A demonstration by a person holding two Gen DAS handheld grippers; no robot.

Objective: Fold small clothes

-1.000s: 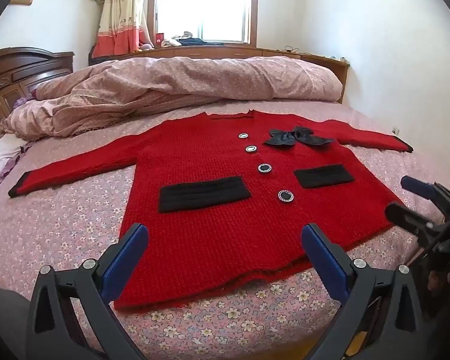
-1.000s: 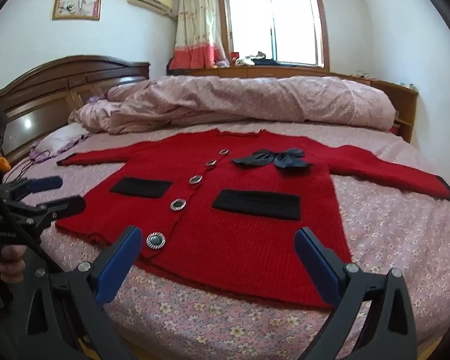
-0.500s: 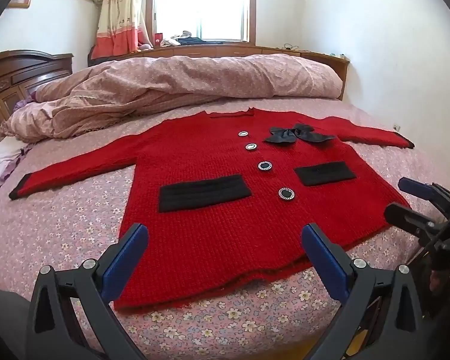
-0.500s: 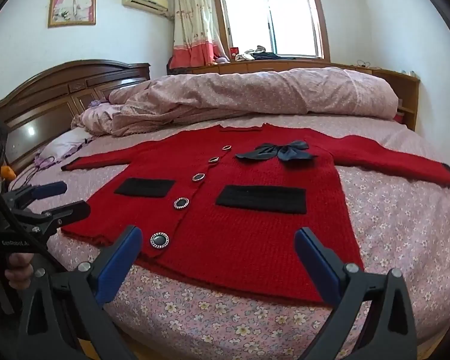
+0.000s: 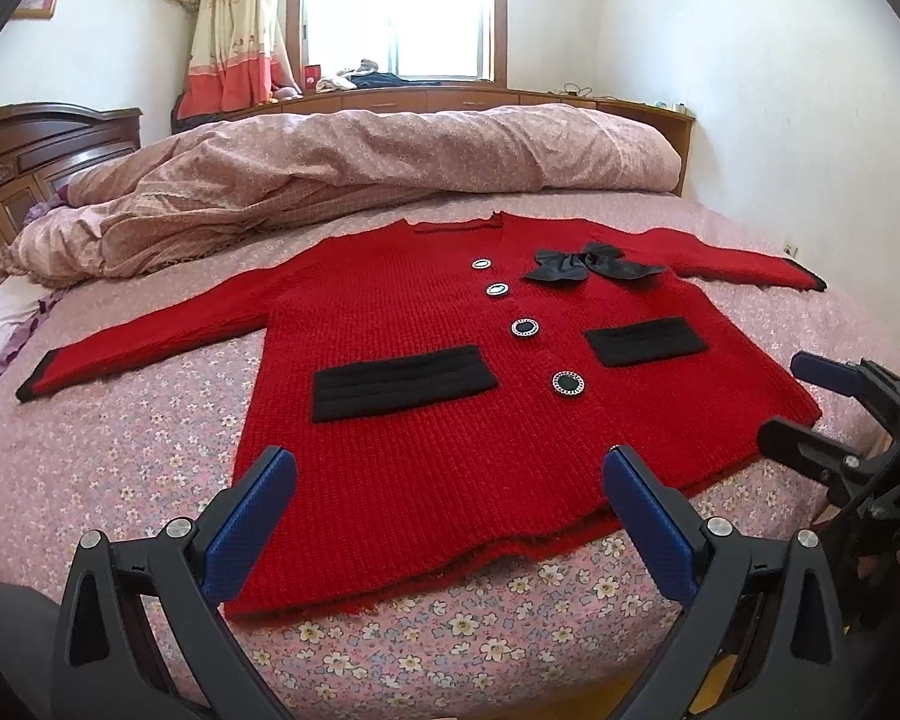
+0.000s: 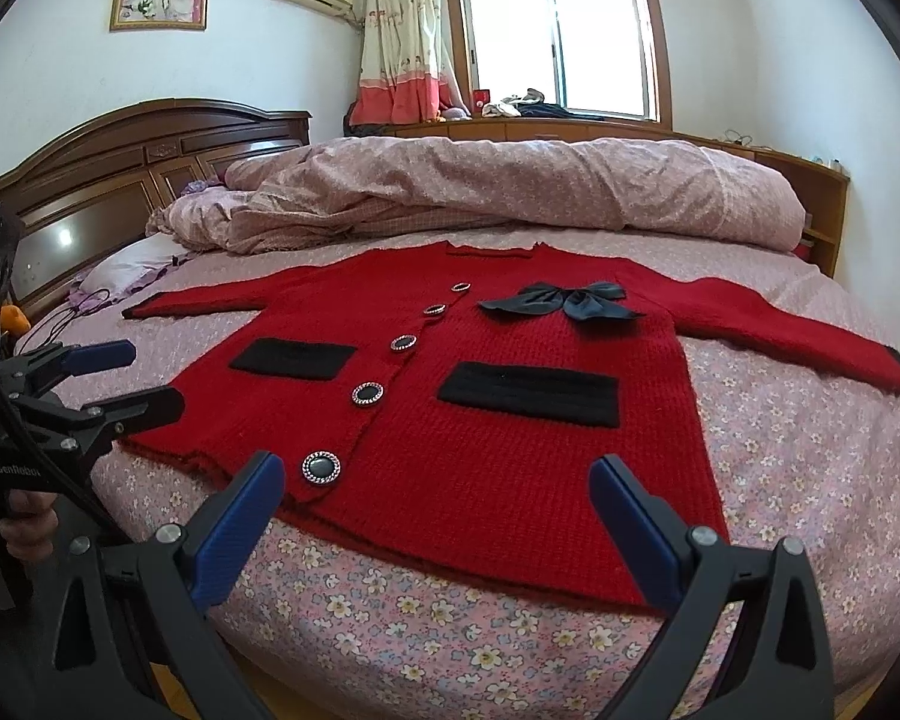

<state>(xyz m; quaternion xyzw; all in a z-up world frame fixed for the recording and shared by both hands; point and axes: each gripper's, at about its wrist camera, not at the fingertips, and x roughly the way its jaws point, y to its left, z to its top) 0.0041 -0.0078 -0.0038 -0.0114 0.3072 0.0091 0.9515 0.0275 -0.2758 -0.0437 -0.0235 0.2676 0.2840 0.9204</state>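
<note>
Bed (image 5: 120, 456) with floral sheet; a rolled pink duvet (image 5: 390, 162) lies beyond the cardigan. Red knitted cardigan (image 5: 450, 396) lies flat, front up, sleeves spread, in the middle of the bed, hem toward both cameras. On the cardigan: two black pockets (image 5: 402, 381), a black bow (image 5: 588, 261) near its neckline, a row of buttons (image 5: 568, 384). Left gripper (image 5: 450, 498), jaws spread, hovers above the hem; right gripper (image 6: 435, 495), jaws spread, likewise, holding nothing.
</note>
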